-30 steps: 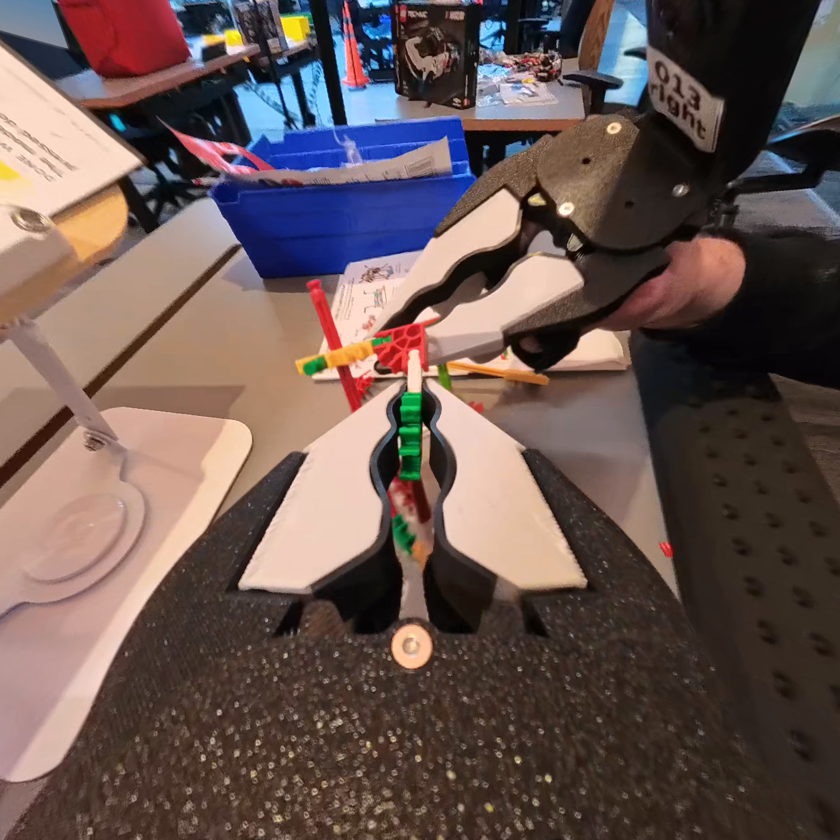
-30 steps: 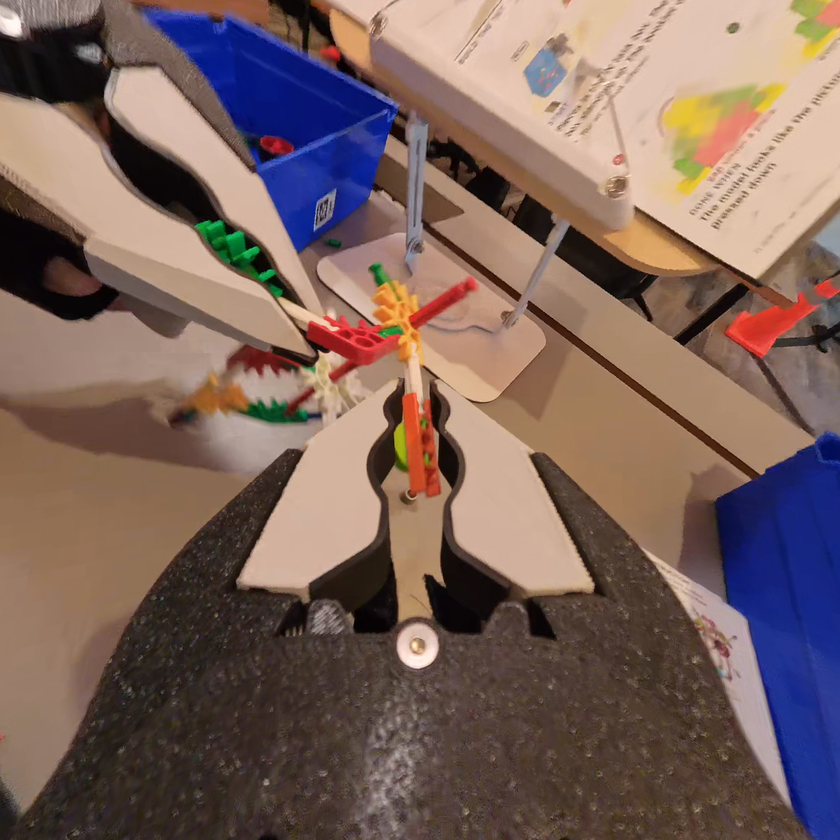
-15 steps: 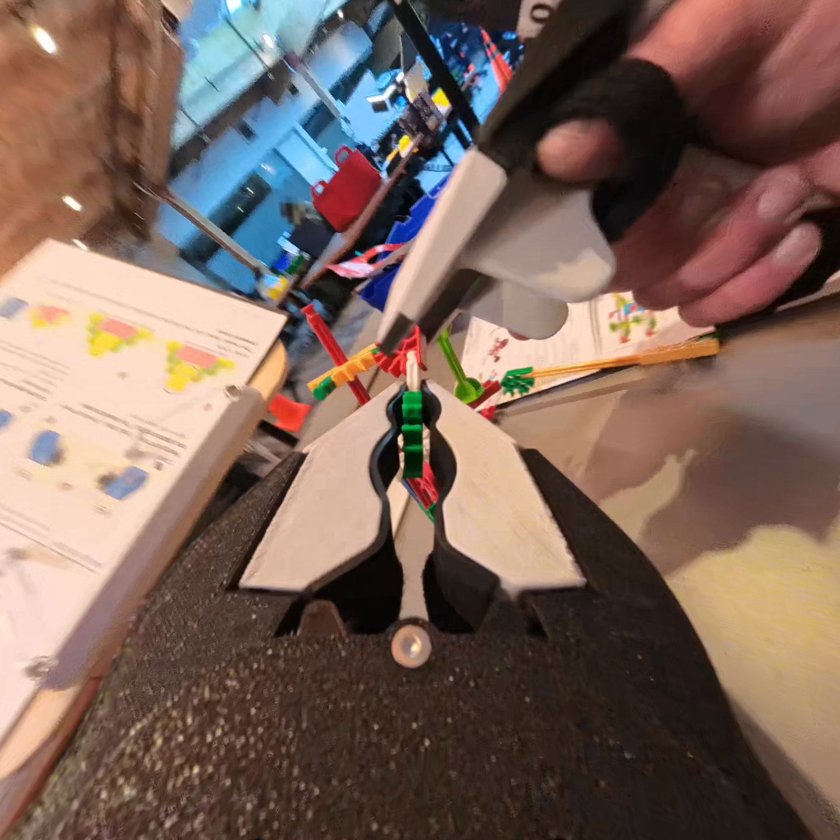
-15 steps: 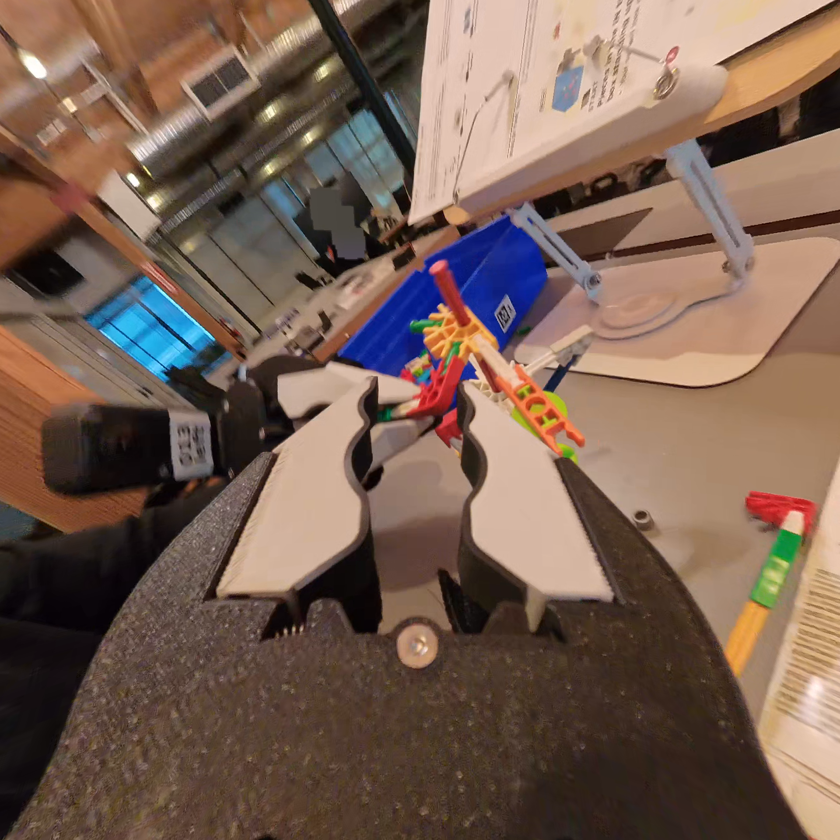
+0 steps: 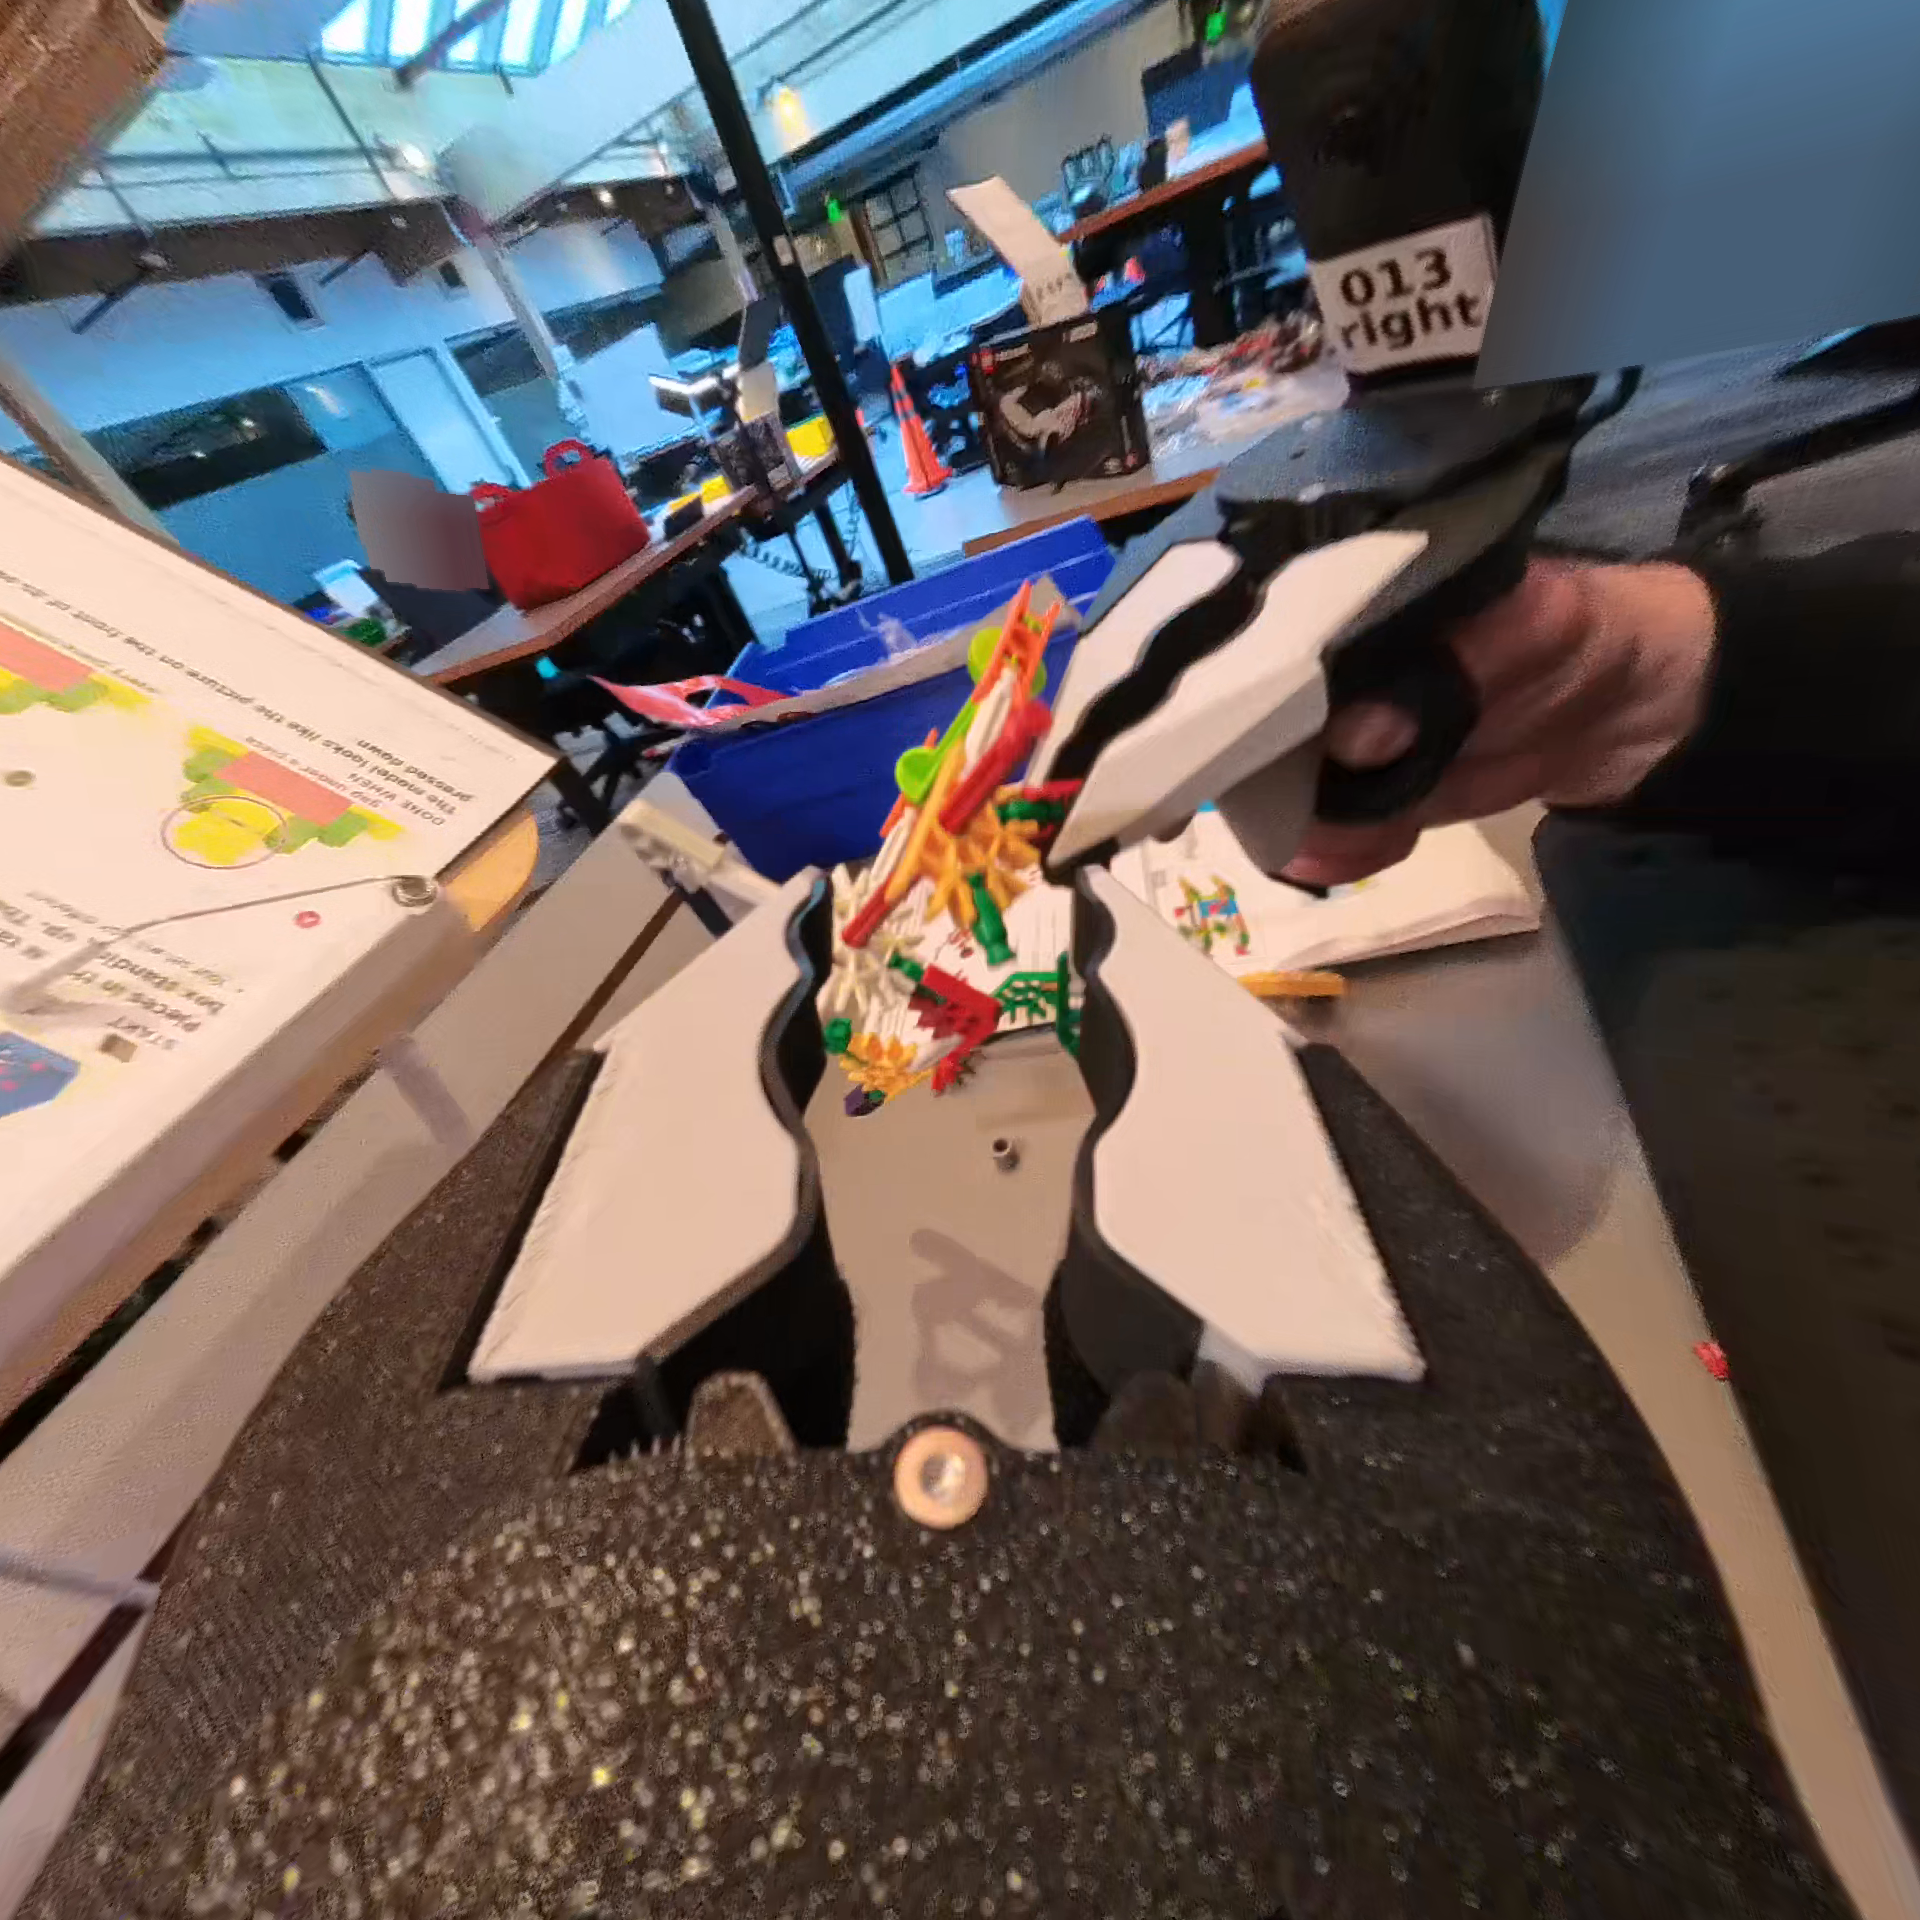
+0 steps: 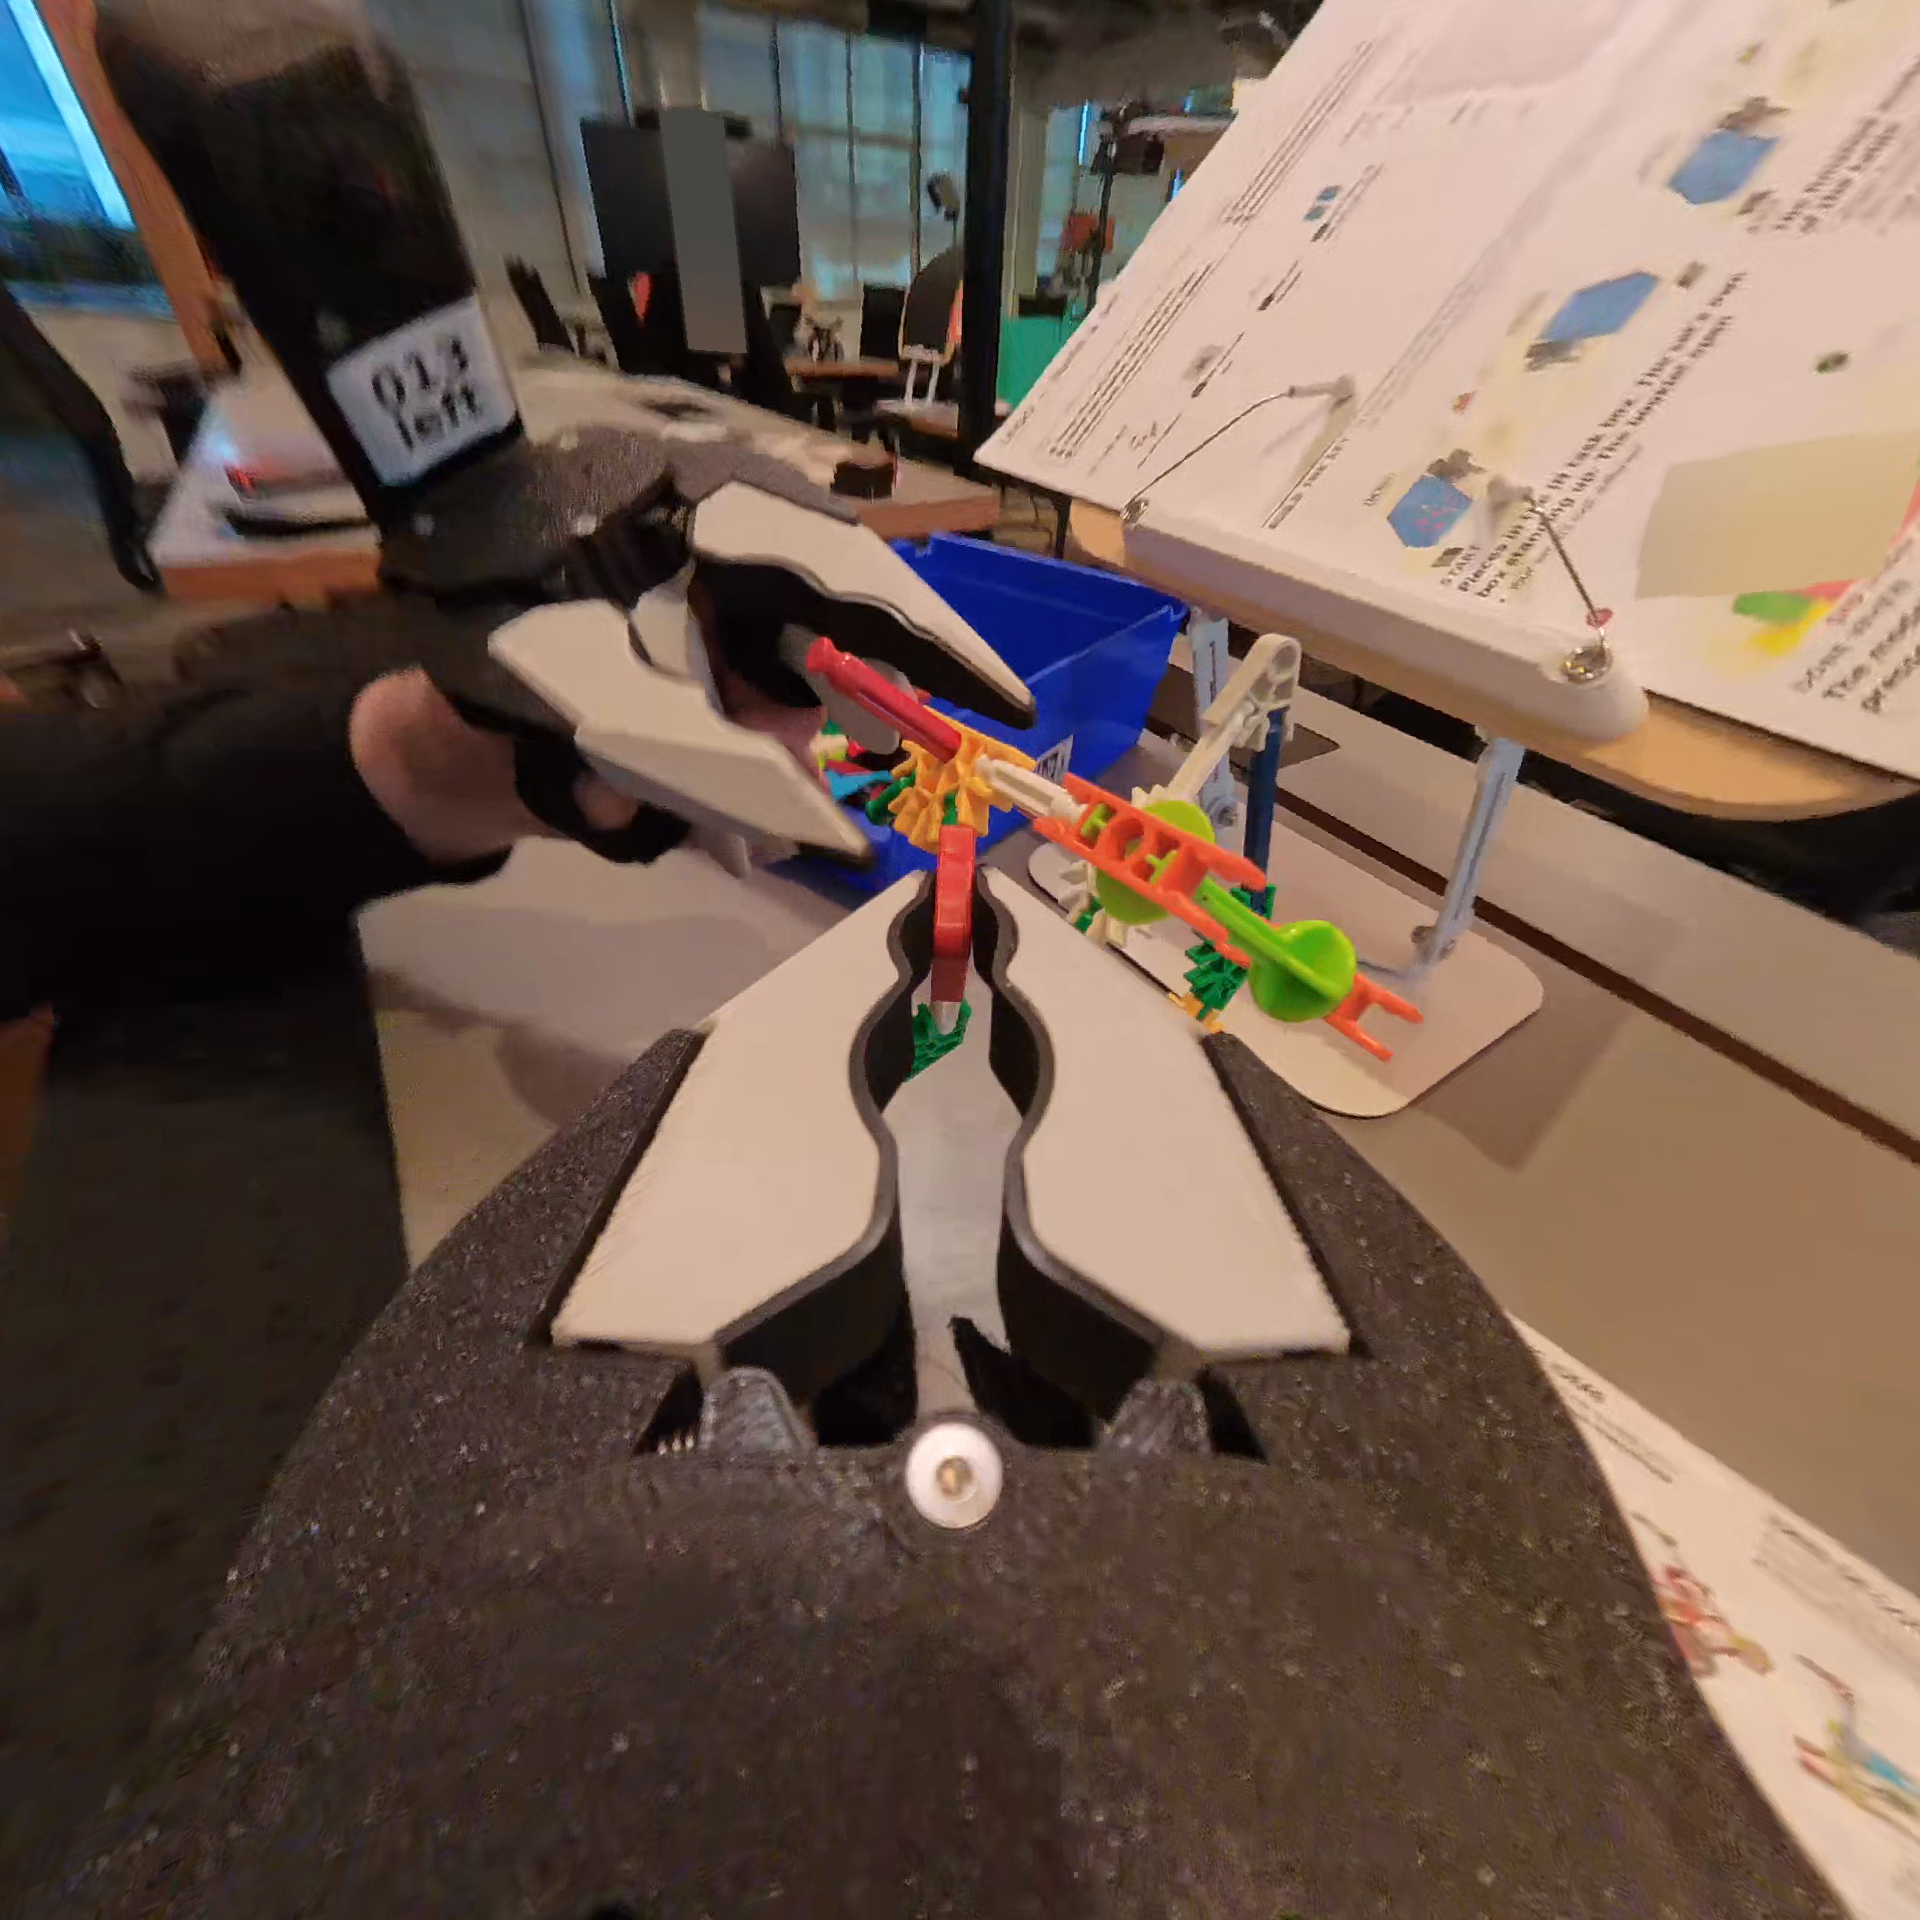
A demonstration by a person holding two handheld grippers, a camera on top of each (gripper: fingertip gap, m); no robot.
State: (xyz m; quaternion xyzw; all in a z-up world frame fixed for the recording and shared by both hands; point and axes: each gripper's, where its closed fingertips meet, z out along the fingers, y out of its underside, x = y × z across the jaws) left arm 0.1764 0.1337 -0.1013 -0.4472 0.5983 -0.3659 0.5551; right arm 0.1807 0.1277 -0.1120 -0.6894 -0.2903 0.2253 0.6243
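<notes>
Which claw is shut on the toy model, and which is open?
The right claw is shut on a red piece of the model. The left claw is open, holding nothing, with the model just ahead of its tips.

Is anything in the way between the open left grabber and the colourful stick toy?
Nothing visible is. The left gripper is open right at the construction-toy model, which the right gripper pinches by a red connector. The model's red rod pokes between the open jaws.

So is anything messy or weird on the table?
A few loose bits lie scattered: a small grey metal nut sits alone on the grey table, and construction-toy pieces lie jumbled on the open booklet. The toy model hangs tilted in the right gripper.
</notes>
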